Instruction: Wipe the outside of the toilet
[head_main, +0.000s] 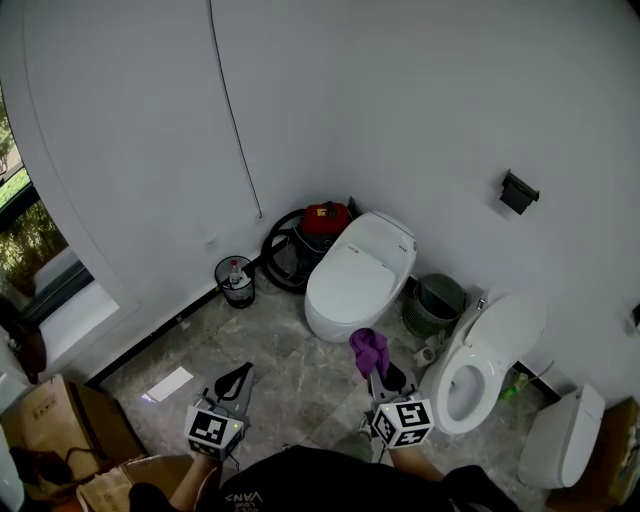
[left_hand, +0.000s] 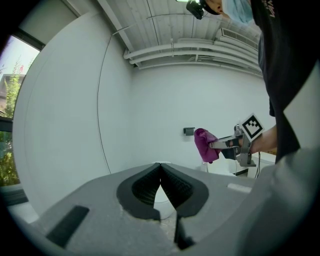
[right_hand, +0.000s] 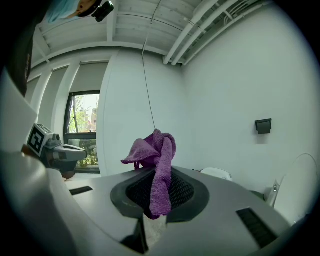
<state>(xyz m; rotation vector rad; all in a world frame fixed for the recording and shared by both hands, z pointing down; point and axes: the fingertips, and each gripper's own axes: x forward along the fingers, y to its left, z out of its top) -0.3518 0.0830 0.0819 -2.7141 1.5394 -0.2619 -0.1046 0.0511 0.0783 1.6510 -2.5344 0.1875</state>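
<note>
A white toilet with its lid down stands by the back wall. A second white toilet with its seat up is at the right. My right gripper is shut on a purple cloth, held over the floor between the two toilets. In the right gripper view the cloth hangs bunched from the closed jaws, with the lidded toilet low beyond. My left gripper is shut and empty, apart from the toilets, at the left. In the left gripper view that gripper points at the wall.
A red vacuum with black hose sits behind the lidded toilet. A small bin stands by the wall, a grey-green bucket between the toilets. Cardboard boxes lie at lower left, a black wall fixture upper right.
</note>
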